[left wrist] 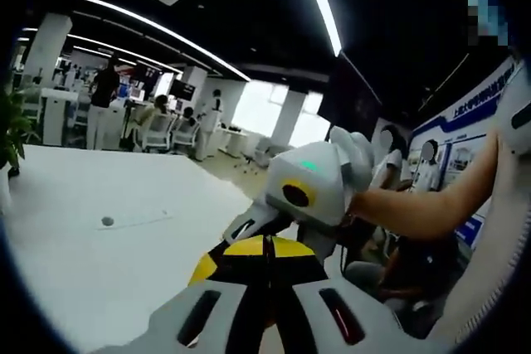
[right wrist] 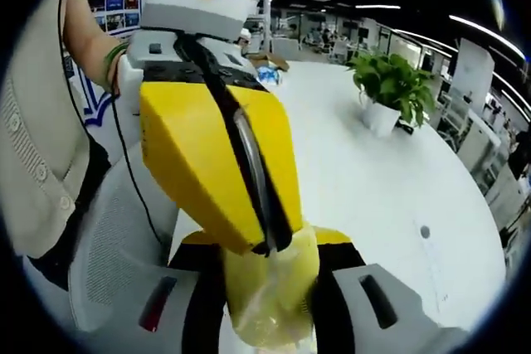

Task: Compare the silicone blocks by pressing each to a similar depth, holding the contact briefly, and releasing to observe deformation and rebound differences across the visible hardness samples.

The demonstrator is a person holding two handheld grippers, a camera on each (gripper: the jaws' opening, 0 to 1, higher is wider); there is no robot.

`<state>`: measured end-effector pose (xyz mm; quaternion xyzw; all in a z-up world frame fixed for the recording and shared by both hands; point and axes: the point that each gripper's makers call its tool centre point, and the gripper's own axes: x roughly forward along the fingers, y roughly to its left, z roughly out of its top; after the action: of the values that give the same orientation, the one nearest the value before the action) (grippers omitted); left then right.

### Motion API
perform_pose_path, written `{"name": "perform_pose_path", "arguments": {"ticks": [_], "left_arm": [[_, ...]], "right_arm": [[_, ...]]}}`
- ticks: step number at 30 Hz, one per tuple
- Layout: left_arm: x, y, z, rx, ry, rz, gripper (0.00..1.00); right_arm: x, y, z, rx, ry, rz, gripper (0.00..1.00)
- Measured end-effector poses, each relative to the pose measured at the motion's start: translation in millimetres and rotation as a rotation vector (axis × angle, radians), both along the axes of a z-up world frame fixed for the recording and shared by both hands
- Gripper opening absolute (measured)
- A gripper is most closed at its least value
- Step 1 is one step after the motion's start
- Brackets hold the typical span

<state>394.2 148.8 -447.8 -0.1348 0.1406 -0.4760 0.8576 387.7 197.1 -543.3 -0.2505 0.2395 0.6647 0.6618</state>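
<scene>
In the right gripper view, the right tool (right wrist: 270, 304) pinches a pale yellow translucent silicone block (right wrist: 274, 292) at bottom centre, while the left tool (right wrist: 267, 248) descends from upper left, its yellow jaws pressed together on the block's top. The white bench (right wrist: 373, 180) carries a potted plant (right wrist: 388, 89) at upper right.
</scene>
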Motion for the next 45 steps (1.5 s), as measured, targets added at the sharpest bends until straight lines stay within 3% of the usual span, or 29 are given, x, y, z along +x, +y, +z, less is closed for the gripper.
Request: {"name": "perform_pose_path", "arguments": {"ticks": [4, 7, 10, 18, 29, 45], "left_arm": [[-4.5, -3, -1.4, 0.002, 0.002, -0.024, 0.00], [-6.5, -5, -2.0, -0.001, 0.004, -0.033, 0.00], [-10.0, -7, -3.1, 0.006, 0.000, -0.043, 0.00], [-15.5, -10, -3.3, 0.005, -0.003, -0.055, 0.00], [-18.0, -8, -1.8, 0.005, -0.031, -0.062, 0.00], [-19.9, -10, 5.2, -0.003, -0.082, -0.078, 0.00]], "right_arm": [[-3, -4, -2.4, -0.023, 0.025, -0.017, 0.25], [-11, -9, -4.9, -0.046, 0.088, -0.024, 0.21], [-12, -11, -6.2, -0.057, 0.084, -0.024, 0.18], [-24, -15, -7.9, -0.087, 0.151, -0.026, 0.11], [-29, -14, -6.7, -0.090, 0.161, -0.012, 0.10], [-38, -12, 2.4, -0.053, 0.255, -0.009, 0.09]]}}
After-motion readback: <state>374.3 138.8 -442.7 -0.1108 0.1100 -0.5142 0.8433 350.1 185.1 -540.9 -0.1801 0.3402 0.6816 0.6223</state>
